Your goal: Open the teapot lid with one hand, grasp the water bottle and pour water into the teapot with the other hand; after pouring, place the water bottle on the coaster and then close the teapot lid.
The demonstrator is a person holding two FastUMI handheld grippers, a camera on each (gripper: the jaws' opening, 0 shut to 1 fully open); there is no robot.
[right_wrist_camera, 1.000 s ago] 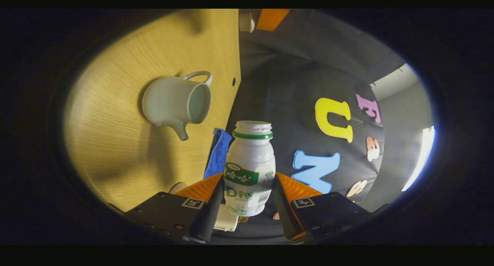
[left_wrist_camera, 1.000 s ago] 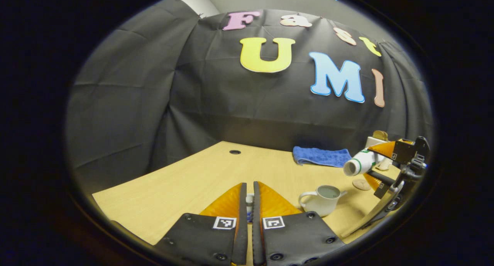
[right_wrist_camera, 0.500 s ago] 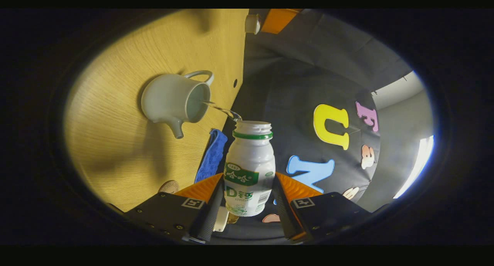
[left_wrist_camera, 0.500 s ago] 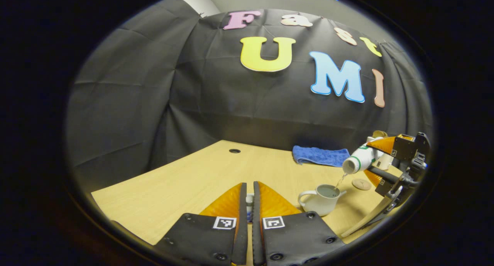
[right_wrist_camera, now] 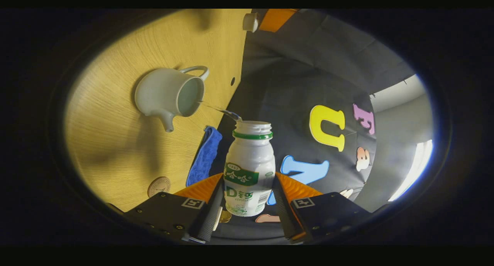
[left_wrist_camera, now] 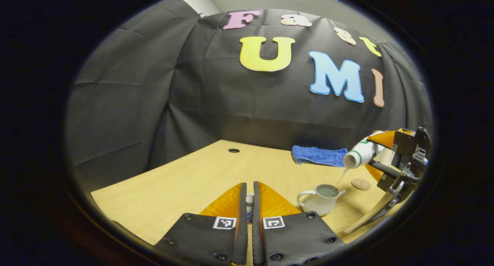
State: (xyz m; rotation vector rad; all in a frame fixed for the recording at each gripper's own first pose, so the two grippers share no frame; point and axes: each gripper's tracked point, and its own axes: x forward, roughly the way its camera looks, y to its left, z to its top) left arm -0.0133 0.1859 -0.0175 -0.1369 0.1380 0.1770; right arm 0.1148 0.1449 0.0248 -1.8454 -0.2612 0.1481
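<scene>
Nearest in the right gripper view, the right gripper (right_wrist_camera: 247, 204) pinches the white water bottle (right_wrist_camera: 249, 169) around its lower body, one finger pressed on each side. The bottle is tipped on its side, higher than a second ago, when no water was running; now a thin stream of water (right_wrist_camera: 218, 109) leaves its open mouth and falls into the uncovered teapot (right_wrist_camera: 168, 96). That suggests the pouring step is under way, with the coaster and lid steps still to come.

In the left gripper view, the left gripper (left_wrist_camera: 247, 204) has its jaws nearly pressed together on a small pale object, probably the teapot lid (left_wrist_camera: 249, 199), held well away from the pot. It has not moved.

Farther out on the wooden table (left_wrist_camera: 185, 181), the teapot (left_wrist_camera: 320, 198) stands upright below the bottle's mouth. The round coaster (left_wrist_camera: 361, 184) lies just beyond it, flat and bare, almost beneath the right gripper (left_wrist_camera: 380, 154). A folded blue towel (left_wrist_camera: 318, 156) rests near the back wall, apart from both. Nothing appears to block the short path from pot to coaster.
</scene>
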